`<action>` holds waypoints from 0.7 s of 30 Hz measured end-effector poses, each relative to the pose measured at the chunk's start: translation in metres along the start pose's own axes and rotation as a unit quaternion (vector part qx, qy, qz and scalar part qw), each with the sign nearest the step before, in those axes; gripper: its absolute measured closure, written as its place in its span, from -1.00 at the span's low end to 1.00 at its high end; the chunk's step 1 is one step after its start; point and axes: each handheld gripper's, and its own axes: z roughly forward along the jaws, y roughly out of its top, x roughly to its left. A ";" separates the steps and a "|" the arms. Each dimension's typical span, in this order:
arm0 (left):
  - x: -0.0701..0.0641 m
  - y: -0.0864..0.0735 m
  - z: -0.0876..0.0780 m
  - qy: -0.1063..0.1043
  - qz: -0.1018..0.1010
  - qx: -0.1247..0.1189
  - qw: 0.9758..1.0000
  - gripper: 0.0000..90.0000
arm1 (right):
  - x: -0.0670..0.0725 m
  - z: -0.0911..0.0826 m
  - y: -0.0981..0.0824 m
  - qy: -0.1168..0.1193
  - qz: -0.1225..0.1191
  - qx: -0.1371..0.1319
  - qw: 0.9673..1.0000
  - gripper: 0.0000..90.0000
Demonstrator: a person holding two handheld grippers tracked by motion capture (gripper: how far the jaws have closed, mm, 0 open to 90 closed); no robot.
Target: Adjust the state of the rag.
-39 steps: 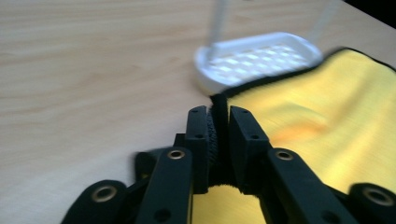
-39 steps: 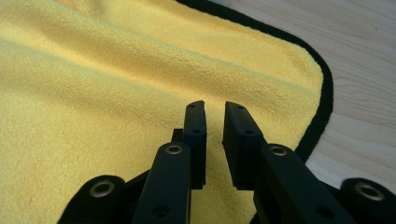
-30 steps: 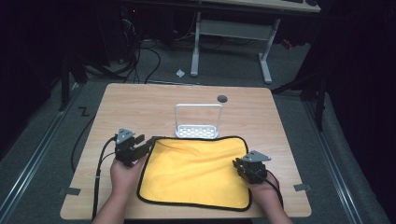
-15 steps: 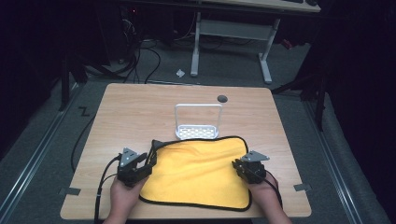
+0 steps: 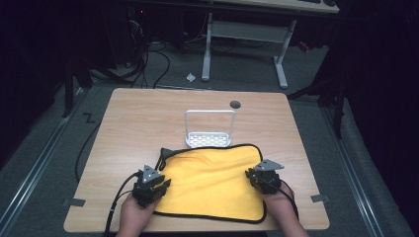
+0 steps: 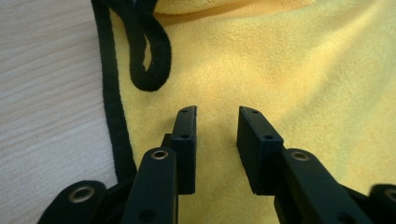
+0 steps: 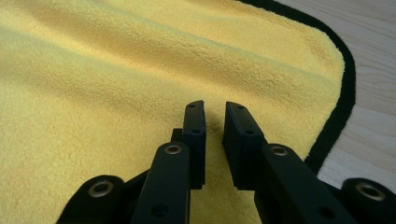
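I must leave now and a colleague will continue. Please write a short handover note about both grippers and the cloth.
Left gripper: over the left part of the yellow fleece cloth with black trim; its jaws have just been closing, a gap remains, no fold visibly pinched.
Right gripper: at the cloth's right edge, jaws nearly together; whether it pinches the fabric I cannot tell.
Cloth: spread on the wooden table, far left corner folded over. White wire rack behind it.
Done: cloth laid out. Left: grasping and whatever follows.
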 end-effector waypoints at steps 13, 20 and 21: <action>-0.012 -0.016 -0.029 -0.030 -0.003 -0.003 1.000 0.54 | -0.001 -0.008 0.003 -0.010 -0.001 -0.020 1.000 0.74; 0.024 0.032 0.017 0.019 0.010 -0.005 1.000 0.47 | -0.011 0.007 0.014 -0.026 0.008 -0.021 0.999 0.73; 0.028 0.037 0.025 0.026 0.012 -0.001 1.000 0.46 | -0.013 0.010 0.014 -0.026 0.008 -0.016 1.000 0.72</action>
